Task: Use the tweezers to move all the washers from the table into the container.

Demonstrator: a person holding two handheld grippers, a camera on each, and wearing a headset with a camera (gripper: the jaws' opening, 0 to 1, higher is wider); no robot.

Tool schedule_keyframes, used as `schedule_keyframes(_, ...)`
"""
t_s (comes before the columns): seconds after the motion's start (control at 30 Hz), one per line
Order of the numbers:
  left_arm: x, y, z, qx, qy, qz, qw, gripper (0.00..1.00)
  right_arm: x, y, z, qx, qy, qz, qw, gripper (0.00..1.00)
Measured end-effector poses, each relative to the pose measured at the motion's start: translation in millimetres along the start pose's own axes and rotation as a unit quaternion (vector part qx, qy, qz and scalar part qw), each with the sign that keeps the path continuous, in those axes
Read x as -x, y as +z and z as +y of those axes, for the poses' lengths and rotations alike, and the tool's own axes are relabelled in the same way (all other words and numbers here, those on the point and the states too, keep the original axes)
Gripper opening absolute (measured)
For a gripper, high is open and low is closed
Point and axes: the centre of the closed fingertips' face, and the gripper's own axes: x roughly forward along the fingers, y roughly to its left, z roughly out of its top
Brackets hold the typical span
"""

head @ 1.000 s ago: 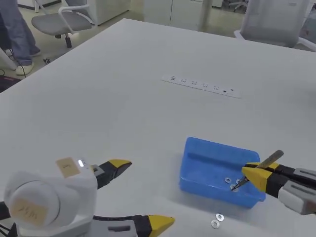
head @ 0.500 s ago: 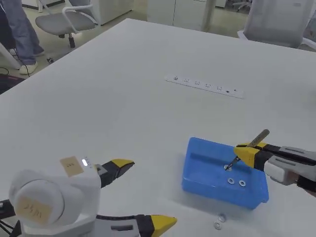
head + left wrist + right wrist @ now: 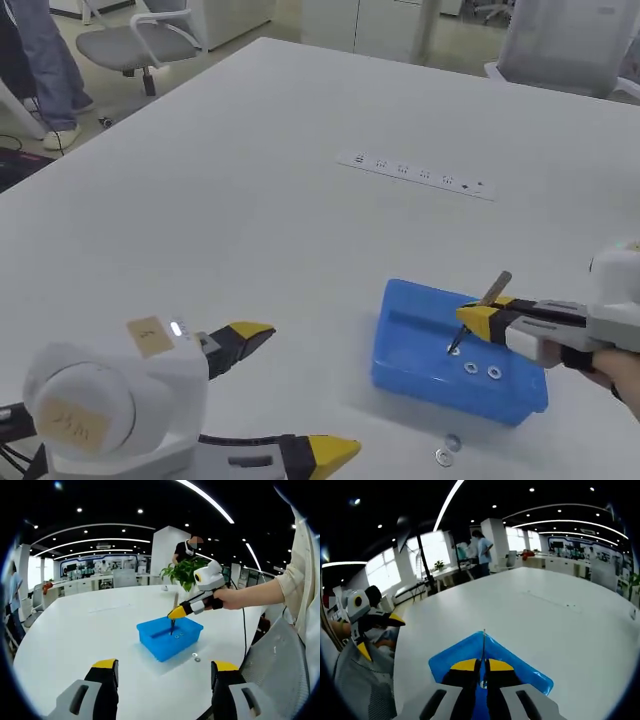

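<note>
Two washers [image 3: 470,369] in the blue bin [image 3: 400,300], two more washers [image 3: 443,457] waiting on the table [image 3: 250,200] beside it; right gripper [image 3: 478,318] clamped on the tweezers [image 3: 460,338], left gripper [image 3: 300,395] gaping wide, holding nothing

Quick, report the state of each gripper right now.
Left gripper: open, holding nothing.
Right gripper: shut on the thin metal tweezers, whose tips point down over the blue plastic container.

Nothing can be read for certain. The tan sticker [image 3: 62,425] on the left claw [image 3: 298,392] carries faint handwriting, too blurred to make out. Marks on the white strip [image 3: 418,175] lying on the surface [image 3: 250,200] are too small.
</note>
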Motion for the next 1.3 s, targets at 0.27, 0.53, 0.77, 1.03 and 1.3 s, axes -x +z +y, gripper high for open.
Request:
schedule_keyframes(0.27,-0.1,0.2,0.1,0.0,0.0,-0.001,1.0,0.76,-2.2,-12.5,-1.4,0.019,-0.01,0.015,0.9997,0.03)
schedule_keyframes(0.53,-0.3,0.2,-0.5,0.0,-0.001,-0.001,1.0,0.76,1.1,-5.8,-1.9,-0.004,-0.014,-0.012,0.9998,0.03)
schedule_keyframes(0.77,-0.2,-0.1,-0.9,-0.001,-0.001,0.001,1.0,0.76,11.4,14.4,5.5,-0.02,-0.007,-0.054,0.9983,0.03)
schedule_keyframes(1.03,-0.5,-0.6,-2.3,-0.002,-0.004,0.003,1.0,0.76,28.9,40.0,15.4,-0.043,0.001,-0.108,0.9933,0.03)
schedule_keyframes(1.3,-1.2,-1.8,-3.6,-0.005,-0.008,0.006,0.9999,0.76,44.3,50.1,26.1,-0.057,0.004,-0.138,0.9888,0.03)
